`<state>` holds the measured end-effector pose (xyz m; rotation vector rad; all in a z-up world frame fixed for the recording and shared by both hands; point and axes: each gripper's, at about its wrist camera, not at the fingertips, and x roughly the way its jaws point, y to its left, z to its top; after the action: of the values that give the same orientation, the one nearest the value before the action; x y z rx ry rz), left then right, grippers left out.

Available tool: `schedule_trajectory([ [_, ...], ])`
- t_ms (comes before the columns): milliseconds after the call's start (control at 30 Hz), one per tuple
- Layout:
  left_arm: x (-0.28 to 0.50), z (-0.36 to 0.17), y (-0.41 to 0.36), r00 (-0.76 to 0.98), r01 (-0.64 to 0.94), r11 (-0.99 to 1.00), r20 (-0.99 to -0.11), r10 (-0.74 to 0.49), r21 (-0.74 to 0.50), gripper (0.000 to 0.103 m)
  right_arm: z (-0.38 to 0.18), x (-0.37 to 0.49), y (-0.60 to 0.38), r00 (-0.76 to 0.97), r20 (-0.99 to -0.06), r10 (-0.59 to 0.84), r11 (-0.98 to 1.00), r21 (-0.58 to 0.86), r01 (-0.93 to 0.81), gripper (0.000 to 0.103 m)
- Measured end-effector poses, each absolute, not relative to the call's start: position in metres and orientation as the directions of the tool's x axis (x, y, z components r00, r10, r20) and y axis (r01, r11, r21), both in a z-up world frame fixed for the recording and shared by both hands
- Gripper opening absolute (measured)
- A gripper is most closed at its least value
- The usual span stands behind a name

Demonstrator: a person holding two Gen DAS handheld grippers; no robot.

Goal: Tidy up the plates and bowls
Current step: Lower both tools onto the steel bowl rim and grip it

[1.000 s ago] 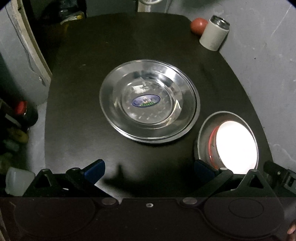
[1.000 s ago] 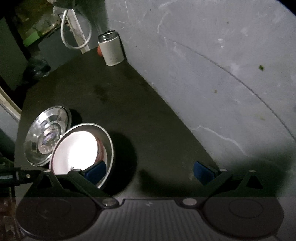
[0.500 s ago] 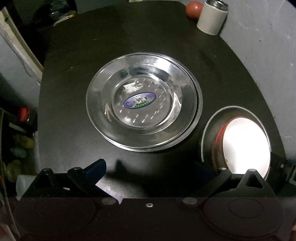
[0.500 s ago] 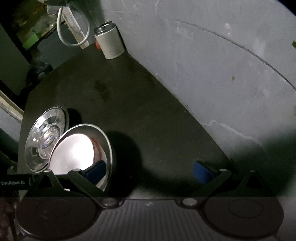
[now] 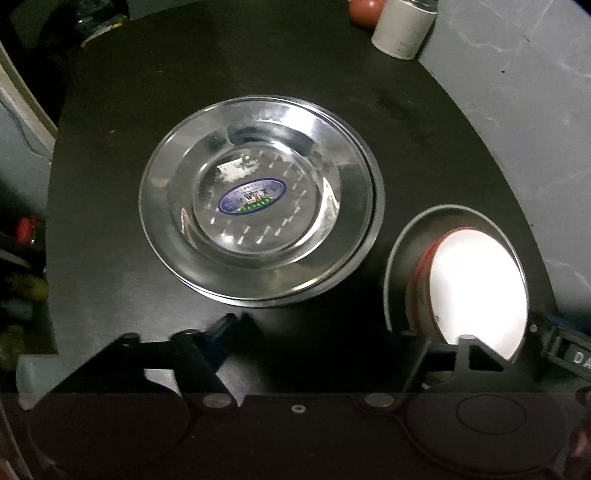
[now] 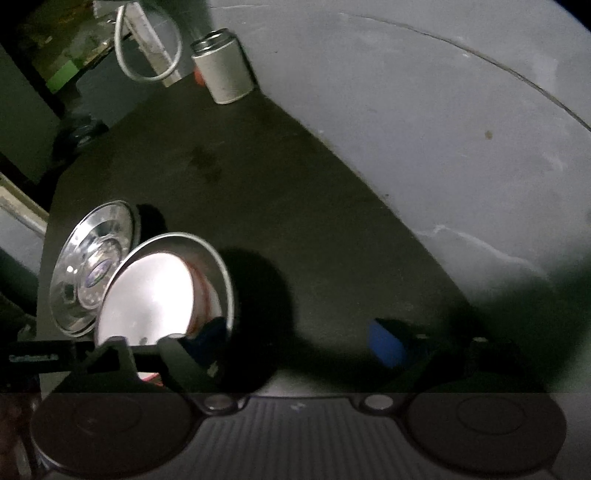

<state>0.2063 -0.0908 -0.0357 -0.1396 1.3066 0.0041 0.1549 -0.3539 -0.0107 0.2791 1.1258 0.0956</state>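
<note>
Two stacked steel plates [image 5: 258, 199] with a blue oval sticker lie mid-table, just beyond my left gripper [image 5: 317, 339], which is open and holds nothing. To their right stands a steel bowl [image 5: 399, 266] with a red-rimmed white bowl [image 5: 476, 288] nested inside. In the right wrist view, the steel bowl [image 6: 218, 266] is at the lower left, with the plates [image 6: 92, 258] behind it. My right gripper [image 6: 295, 339] is open. Its left pad sits at the bowl's near rim, seemingly just inside it, and its right pad is well outside.
A white can [image 5: 402, 29] and a red round object [image 5: 364, 11] stand at the table's far corner against the grey wall [image 6: 424, 110]. The dark table [image 5: 110, 147] drops off on the left, where bottles and clutter sit. A white cable loop [image 6: 147, 51] hangs behind.
Both grippers have moved forward and down. The plates and bowls look larger, the right gripper's left pad has reached the bowl's rim, and the left gripper's fingers stand slightly closer together.
</note>
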Motion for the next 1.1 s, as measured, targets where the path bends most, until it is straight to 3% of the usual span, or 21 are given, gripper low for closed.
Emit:
schedule_trajectory([
  [100, 0.204, -0.038, -0.093, 0.248, -0.065, 0.991, -0.964, -0.097, -0.117, 0.043, -0.008, 0.153, -0.352, 0.439, -0.868, 0.231, 0.959, 0.279, 0.045, 0.073],
  [233, 0.200, -0.038, -0.093, 0.259, -0.058, 0.986, -0.956, -0.135, -0.155, 0.029, -0.006, 0.152, -0.351, 0.446, -0.851, 0.279, 0.948, 0.318, 0.013, 0.056],
  [300, 0.199, -0.037, -0.094, 0.267, -0.043, 0.982, -0.950, -0.164, -0.181, 0.015, -0.005, 0.152, -0.349, 0.447, -0.845, 0.292, 0.947, 0.322, -0.008, 0.050],
  [467, 0.193, -0.035, -0.107, 0.290, 0.036, 0.975, -0.931, -0.222, -0.221, 0.001, -0.002, 0.154, -0.347, 0.445, -0.836, 0.322, 0.939, 0.343, -0.036, 0.039],
  [533, 0.192, -0.036, -0.108, 0.294, 0.041, 0.974, -0.929, -0.224, -0.221, 0.000, -0.003, 0.153, -0.348, 0.444, -0.824, 0.352, 0.926, 0.374, -0.040, 0.029],
  [733, 0.191, -0.039, -0.107, 0.293, 0.038, 0.974, -0.929, -0.226, -0.225, 0.000, -0.002, 0.153, -0.346, 0.444, -0.811, 0.381, 0.917, 0.394, -0.067, 0.017],
  [1100, 0.192, -0.040, -0.116, 0.311, 0.065, 0.981, -0.930, -0.195, -0.183, 0.000, -0.006, 0.154, -0.346, 0.428, -0.812, 0.396, 0.910, 0.409, -0.066, 0.017],
])
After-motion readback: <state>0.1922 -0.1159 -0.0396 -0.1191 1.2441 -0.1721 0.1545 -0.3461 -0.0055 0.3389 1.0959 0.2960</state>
